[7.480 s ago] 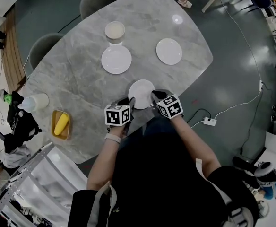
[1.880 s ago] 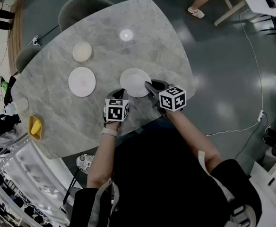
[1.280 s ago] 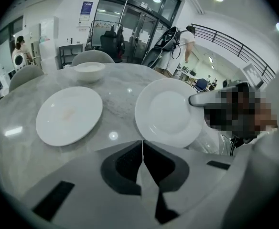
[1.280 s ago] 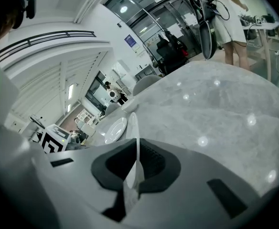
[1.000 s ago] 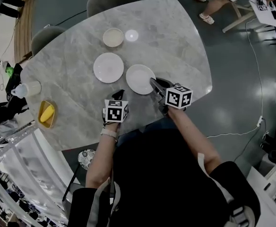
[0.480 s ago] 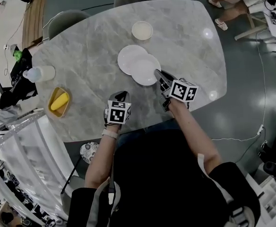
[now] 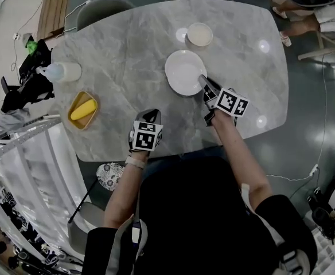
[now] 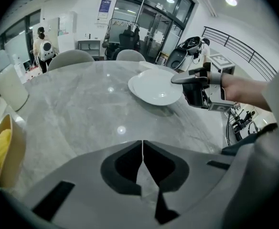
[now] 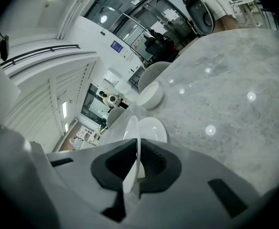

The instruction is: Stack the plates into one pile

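Observation:
A white plate is pinched at its near rim by my right gripper, which is shut on it. It sits over a second white plate, whose rim peeks out at the left in the left gripper view. Whether the two touch I cannot tell. In the right gripper view the held plate runs edge-on between the jaws of that gripper, with the lower plate beside it. My left gripper hangs shut and empty above bare table near the front edge, apart from the plates.
A small beige bowl stands just beyond the plates. A yellow tray holding a corn cob and a white jug are at the table's left. Grey chairs line the far side. Somebody's legs show at the upper right.
My right gripper carried its plate across the marble table until it covers the second plate. The left gripper came along, staying shut and empty by the front edge.

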The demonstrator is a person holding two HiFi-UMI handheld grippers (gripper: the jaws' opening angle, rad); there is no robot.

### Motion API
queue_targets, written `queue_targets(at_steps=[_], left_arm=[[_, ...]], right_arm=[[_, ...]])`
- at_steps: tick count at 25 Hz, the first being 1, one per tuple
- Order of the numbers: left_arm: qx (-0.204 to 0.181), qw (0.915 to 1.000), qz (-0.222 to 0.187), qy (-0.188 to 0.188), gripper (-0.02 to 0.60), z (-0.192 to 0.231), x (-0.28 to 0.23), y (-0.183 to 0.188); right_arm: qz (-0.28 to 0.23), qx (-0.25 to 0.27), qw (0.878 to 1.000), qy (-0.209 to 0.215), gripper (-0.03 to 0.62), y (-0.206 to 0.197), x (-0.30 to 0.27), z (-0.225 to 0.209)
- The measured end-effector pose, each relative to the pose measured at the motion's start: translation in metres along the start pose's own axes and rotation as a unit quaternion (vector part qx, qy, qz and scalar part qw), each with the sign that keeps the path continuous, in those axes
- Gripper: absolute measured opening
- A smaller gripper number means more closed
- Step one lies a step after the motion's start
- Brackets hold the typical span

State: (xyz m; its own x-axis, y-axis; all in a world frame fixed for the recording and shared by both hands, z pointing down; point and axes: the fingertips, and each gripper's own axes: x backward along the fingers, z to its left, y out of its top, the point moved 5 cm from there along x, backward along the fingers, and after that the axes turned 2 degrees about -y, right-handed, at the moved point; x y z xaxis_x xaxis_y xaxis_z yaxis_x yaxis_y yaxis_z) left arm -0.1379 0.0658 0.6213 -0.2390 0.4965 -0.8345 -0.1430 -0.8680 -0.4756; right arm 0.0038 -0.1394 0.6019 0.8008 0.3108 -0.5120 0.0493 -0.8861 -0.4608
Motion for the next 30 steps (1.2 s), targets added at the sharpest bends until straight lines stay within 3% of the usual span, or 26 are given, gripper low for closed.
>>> queue_targets(at_steps=[12, 21, 30], left_arm=[[0.031, 0.9994, -0.005, 0.014, 0.015, 0.006, 0.011, -0.016], [0.045, 0.9988, -0.009, 0.015, 0.015, -0.006, 0.009, -0.022], [0.057, 0.998, -0.022, 0.017, 0.012, -0.01, 0.008, -0.022]], right_arm=[[0.022, 0.074, 0.997, -0.018, 0.035, 0.011, -0.03, -0.002], [0.054, 0.169, 0.983, -0.044, 0.095, 0.024, -0.04, -0.006], [0.052, 0.22, 0.973, -0.047, 0.129, 0.038, -0.043, -0.003]])
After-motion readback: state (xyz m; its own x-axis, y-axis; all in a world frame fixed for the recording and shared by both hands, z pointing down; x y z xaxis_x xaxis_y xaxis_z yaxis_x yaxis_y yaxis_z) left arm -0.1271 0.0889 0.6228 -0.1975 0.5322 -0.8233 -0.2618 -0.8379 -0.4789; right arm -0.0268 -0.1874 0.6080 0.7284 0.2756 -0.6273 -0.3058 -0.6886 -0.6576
